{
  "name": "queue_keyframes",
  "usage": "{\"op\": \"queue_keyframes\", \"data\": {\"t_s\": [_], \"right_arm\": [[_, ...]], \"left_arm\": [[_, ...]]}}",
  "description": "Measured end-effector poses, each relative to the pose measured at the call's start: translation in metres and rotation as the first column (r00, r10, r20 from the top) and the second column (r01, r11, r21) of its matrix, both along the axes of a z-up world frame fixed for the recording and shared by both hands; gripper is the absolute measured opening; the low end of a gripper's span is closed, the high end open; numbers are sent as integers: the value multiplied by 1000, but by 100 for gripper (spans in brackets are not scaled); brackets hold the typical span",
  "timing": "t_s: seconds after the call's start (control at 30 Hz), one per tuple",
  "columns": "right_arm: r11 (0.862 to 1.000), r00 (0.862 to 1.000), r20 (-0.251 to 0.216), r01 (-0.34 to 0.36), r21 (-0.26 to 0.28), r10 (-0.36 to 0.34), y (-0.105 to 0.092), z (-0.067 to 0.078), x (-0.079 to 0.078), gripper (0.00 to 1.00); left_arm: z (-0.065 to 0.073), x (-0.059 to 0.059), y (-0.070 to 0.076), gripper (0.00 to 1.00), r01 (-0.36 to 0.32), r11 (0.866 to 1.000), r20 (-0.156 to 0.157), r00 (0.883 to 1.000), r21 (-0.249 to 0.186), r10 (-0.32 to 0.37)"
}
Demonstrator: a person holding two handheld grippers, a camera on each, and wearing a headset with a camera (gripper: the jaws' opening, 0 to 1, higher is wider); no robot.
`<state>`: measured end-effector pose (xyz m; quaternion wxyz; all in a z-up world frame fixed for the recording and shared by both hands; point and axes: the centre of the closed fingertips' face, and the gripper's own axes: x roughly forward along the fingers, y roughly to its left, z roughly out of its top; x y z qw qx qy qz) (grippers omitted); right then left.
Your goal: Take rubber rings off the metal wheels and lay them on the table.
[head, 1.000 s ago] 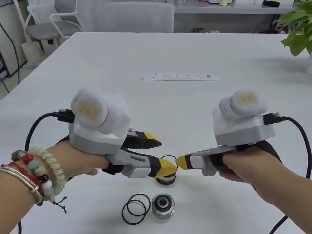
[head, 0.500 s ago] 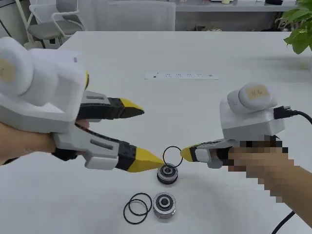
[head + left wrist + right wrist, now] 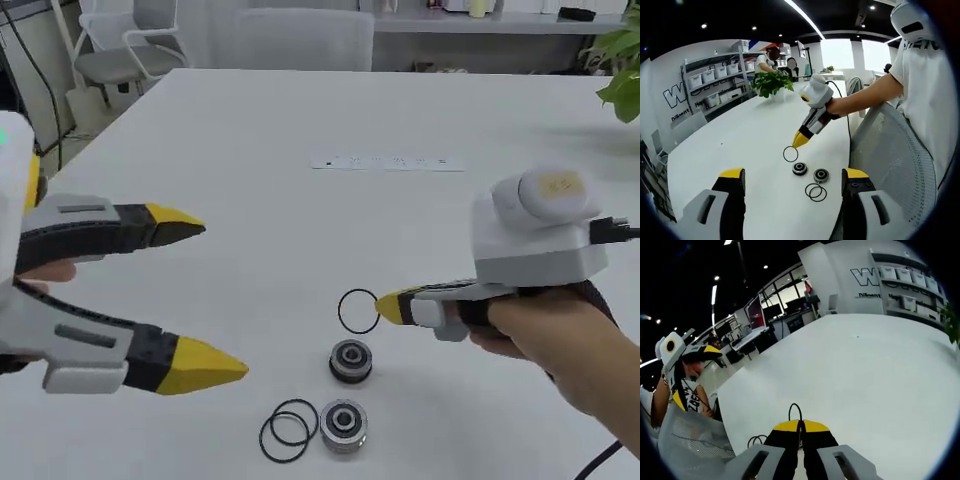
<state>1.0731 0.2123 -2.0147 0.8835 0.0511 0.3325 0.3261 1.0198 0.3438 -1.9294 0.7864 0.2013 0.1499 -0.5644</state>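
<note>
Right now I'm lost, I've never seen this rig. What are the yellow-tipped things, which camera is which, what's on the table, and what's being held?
There is no robot here: a person holds a hand-held gripper in each hand. The head view comes from a headset camera that looks down at the white table. The two round views come from fisheye cameras, one riding on each gripper and looking along its jaws.

The left gripper has its jaws wide apart and holds nothing. The right gripper has its jaws closed on the edge of a thin black rubber ring, which is clear of both wheels.

Two metal wheels sit on the table, the far wheel and the near wheel. Two loose rings lie overlapping beside the near wheel. A white power strip lies farther back.
</note>
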Motion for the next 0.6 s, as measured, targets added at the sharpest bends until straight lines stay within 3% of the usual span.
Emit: {"op": "queue_keyframes", "data": {"t_s": [0.3, 0.43, 0.6], "right_arm": [[999, 1000, 20, -8, 41, 7, 4, 13, 0, 0], [999, 999, 30, -21, 48, 19, 7, 18, -2, 0], [996, 998, 49, -34, 82, 30, 13, 29, -3, 0]], "left_arm": [[-23, -7, 28, 83, -86, 996, -44, 995, 6, 86], [-36, -10, 38, 85, -124, 992, -71, 990, 22, 125], [-48, -12, 46, 86, -168, 986, -102, 980, 9, 168]]}}
